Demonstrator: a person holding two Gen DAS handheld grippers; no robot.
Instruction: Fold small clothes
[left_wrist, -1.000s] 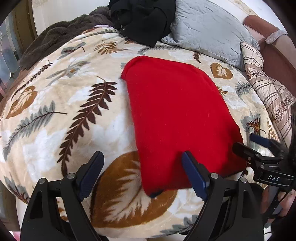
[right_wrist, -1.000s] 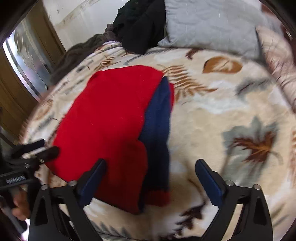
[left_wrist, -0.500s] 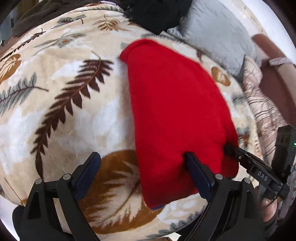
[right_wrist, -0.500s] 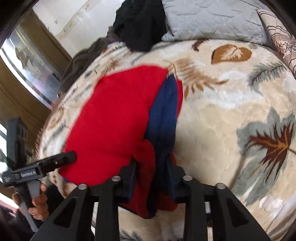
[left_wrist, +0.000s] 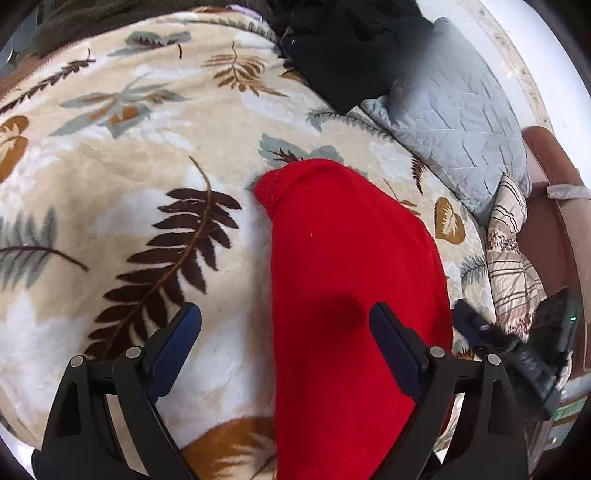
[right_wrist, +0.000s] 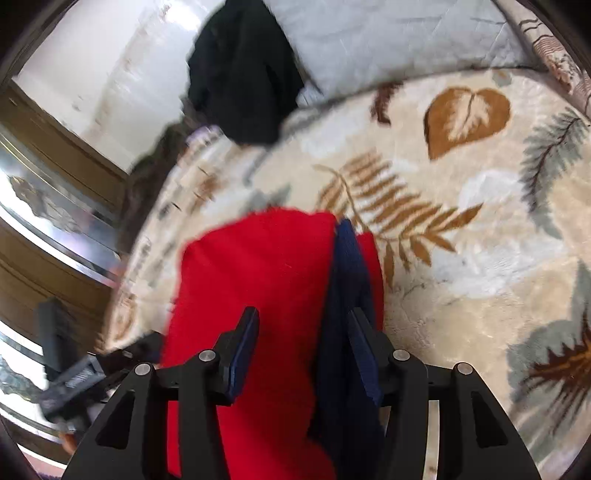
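A small red garment (left_wrist: 351, 280) with a navy band (right_wrist: 349, 280) lies folded lengthwise on the leaf-print blanket (left_wrist: 129, 184). My right gripper (right_wrist: 303, 354) is shut on the garment's near end, holding red and navy cloth between its pads, lifted off the bed. My left gripper (left_wrist: 284, 350) is open and empty. Its right finger sits over the red cloth and its left finger over the blanket. The right gripper (left_wrist: 517, 362) shows at the right in the left wrist view. The garment's near edge is hidden below both views.
A grey quilted pillow (left_wrist: 454, 122) and a black garment pile (left_wrist: 343, 48) lie at the head of the bed. A striped cushion (left_wrist: 513, 258) sits at the right edge beside a brown headboard (left_wrist: 550, 206). A wooden cabinet with glass (right_wrist: 48, 229) stands left.
My right gripper closed on the garment's near end and raised it, pulling the red cloth toward me. My left gripper stayed open and shifted forward over the cloth.
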